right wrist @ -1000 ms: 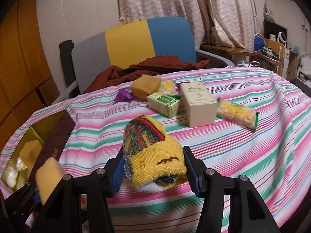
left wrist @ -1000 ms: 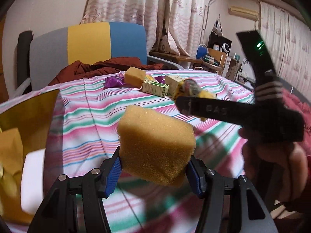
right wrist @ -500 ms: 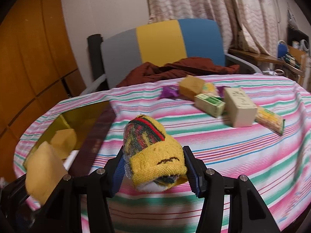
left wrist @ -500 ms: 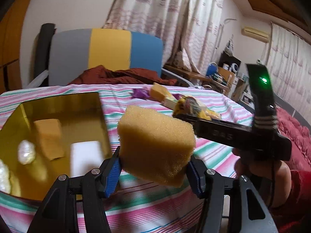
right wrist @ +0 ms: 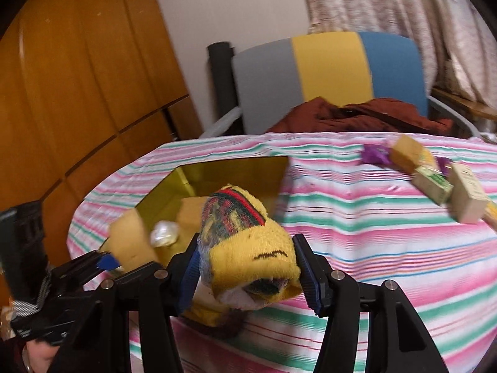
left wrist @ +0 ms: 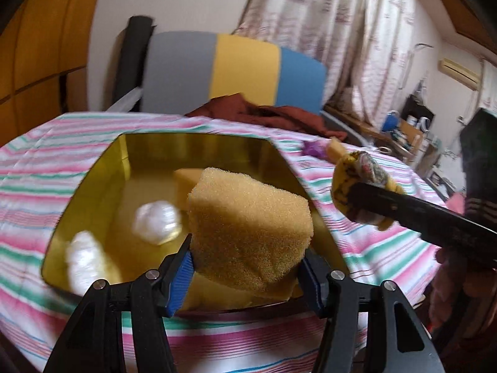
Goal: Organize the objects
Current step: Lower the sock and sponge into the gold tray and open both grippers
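My sponge (left wrist: 248, 233) hides the near right corner of the gold tray (left wrist: 93, 186) and part of the sponge block (left wrist: 186, 180) inside. My rolled sock (right wrist: 248, 245) covers the tray's near wall. The white lumps (left wrist: 157, 222) are too blurred to identify, and the far boxes' (right wrist: 466, 192) print is unreadable.

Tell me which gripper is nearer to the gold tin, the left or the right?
Left. The left gripper holds its sponge over the gold tin. The right gripper, holding the rolled sock, is beside the tin, off its right edge.
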Demonstrator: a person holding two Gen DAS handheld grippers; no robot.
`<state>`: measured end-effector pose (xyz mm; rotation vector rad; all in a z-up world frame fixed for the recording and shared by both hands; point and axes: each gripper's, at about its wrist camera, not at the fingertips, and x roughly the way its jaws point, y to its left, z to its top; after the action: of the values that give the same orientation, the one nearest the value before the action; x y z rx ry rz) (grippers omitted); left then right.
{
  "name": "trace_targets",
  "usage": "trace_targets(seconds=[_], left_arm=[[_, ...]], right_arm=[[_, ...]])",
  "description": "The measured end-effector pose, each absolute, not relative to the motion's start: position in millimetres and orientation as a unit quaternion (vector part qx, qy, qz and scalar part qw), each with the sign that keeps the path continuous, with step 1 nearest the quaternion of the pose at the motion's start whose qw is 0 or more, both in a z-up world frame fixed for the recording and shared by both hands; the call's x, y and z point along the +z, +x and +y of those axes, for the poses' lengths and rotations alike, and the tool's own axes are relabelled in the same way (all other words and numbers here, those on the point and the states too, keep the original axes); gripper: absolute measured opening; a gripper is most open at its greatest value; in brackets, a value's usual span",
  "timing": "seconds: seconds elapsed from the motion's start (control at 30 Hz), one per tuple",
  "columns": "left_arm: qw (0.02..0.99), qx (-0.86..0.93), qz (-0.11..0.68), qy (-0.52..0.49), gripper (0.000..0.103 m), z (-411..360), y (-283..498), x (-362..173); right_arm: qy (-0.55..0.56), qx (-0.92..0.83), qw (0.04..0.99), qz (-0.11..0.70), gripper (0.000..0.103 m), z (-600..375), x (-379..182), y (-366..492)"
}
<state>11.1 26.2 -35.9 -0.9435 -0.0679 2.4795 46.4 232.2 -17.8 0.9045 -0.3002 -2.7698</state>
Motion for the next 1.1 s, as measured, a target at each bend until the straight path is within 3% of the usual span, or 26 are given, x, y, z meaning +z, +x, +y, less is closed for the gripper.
trace_targets(seconds=[0.4, 0.63, 0.73, 0.93, 1.1], left_arm=[[0.162, 0.906, -0.012, -0.391, 0.062, -3.5, -11.8, -54.6], [0.120, 0.915, -0.016, -0.385, 0.069, -9.7, -10.1, -56.1], [0.115, 0.927, -0.018, -0.357, 0.075, -11.1, -3.7, -47.0], [0.110, 0.942, -0.015, -0.317, 0.078, -12.0, 4.9, -32.1], [0.088, 0.952, -0.036, -0.292, 0.078, -20.3, 8.9, -20.8]], right_arm=[[0.329, -0.927, 0.159, -0.090, 0.058, 176.0, -23.8, 21.4], [0.326, -0.929, 0.136, -0.112, 0.075, 192.7, -28.9, 28.8], [0.327, -0.930, 0.111, -0.123, 0.075, 207.3, -29.5, 32.2], [0.341, -0.934, 0.068, -0.083, 0.075, 226.2, -23.3, 36.2], [0.403, -0.912, 0.018, 0.076, 0.075, 211.5, -28.3, 35.3]])
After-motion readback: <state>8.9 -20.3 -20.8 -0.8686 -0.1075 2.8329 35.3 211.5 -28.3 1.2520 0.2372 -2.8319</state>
